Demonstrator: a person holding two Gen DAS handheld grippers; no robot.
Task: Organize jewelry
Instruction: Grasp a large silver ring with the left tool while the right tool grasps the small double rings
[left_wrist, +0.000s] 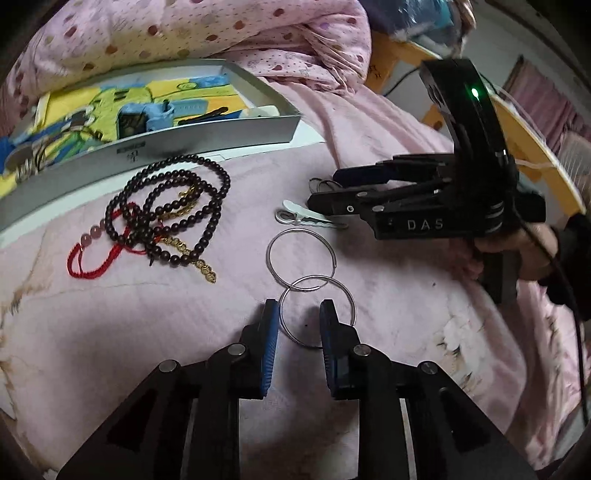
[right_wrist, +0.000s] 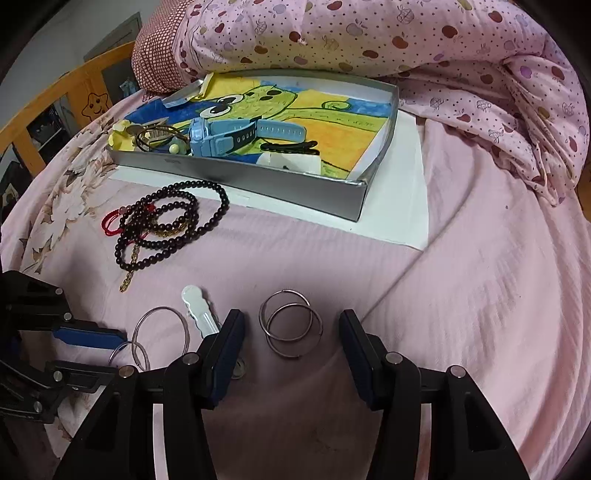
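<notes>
While some things already lie in the gray box (right_wrist: 280, 184), such as a blue watch (right_wrist: 221, 134), hair ties (right_wrist: 155, 134) and a black clip (right_wrist: 288, 147), a lot is left on the pink bed (right_wrist: 461, 295).

Just in front of the box sits a tangle of dark beads (left_wrist: 173, 210) with a red string (left_wrist: 92, 258) and a gold chain (left_wrist: 192, 254) mixed in. Farther from the box are a white clip (left_wrist: 306, 218) and two silver rings (left_wrist: 301, 254) that cross each other. A second pair of silver rings (right_wrist: 290, 323) lies farther from the box too.

The left tongs (left_wrist: 297, 306) are spread apart and hold nothing, with one ring lying between the tips. The right tongs (right_wrist: 291, 317) are also spread wide and hold nothing, with the second pair of rings between them.

I think the job is less than half done. The beads, strings, chain, clip and all four rings still need to go into the box.
</notes>
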